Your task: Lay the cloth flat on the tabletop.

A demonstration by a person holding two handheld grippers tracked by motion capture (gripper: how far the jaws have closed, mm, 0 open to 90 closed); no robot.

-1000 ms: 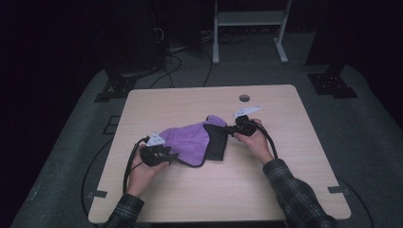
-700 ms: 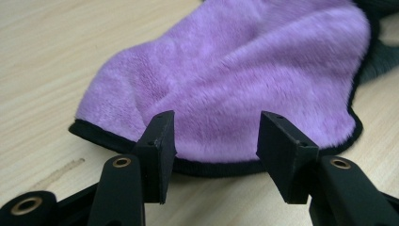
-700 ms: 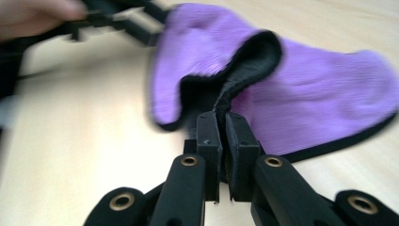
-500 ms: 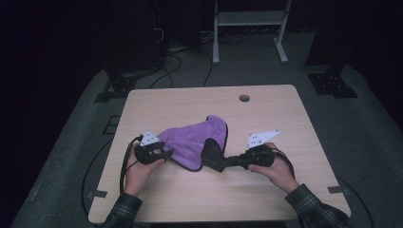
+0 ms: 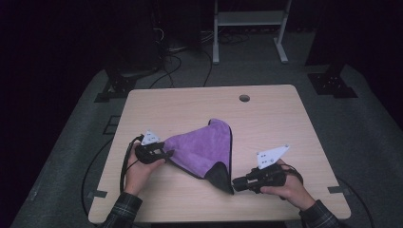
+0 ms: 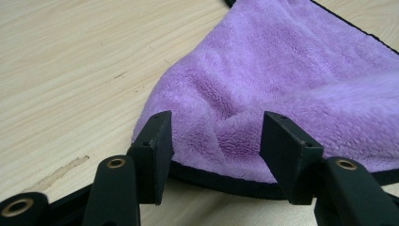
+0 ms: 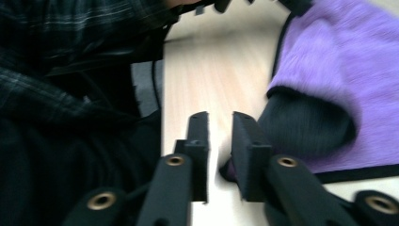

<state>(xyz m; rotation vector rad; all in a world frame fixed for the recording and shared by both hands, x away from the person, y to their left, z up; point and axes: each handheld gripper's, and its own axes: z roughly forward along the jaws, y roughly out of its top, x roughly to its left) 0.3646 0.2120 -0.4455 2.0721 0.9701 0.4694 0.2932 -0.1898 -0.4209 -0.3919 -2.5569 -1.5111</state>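
A purple cloth [image 5: 204,147] with a black hem lies folded in a rough triangle at the table's middle. Its near corner is turned over, showing a dark underside [image 5: 219,176]. My left gripper [image 5: 167,153] sits at the cloth's left corner. In the left gripper view the cloth [image 6: 282,70] lies between the jaws of that gripper [image 6: 214,127], which have just been opening; the pads stand clear of it. My right gripper [image 5: 236,184] is just right of the dark corner [image 7: 306,127]. The right gripper [image 7: 220,117] has just been opening to a narrow gap, with nothing between its jaws.
The light wooden table [image 5: 285,123] has a round cable hole [image 5: 244,98] near its far edge. A white metal stand [image 5: 247,19] and cables lie on the floor behind. A plaid sleeve [image 7: 47,94] is at the left of the right gripper view.
My right gripper has come from the cloth's far right corner toward the near edge, bringing that corner over so the dark underside shows, then let it go. The left gripper has stayed put.
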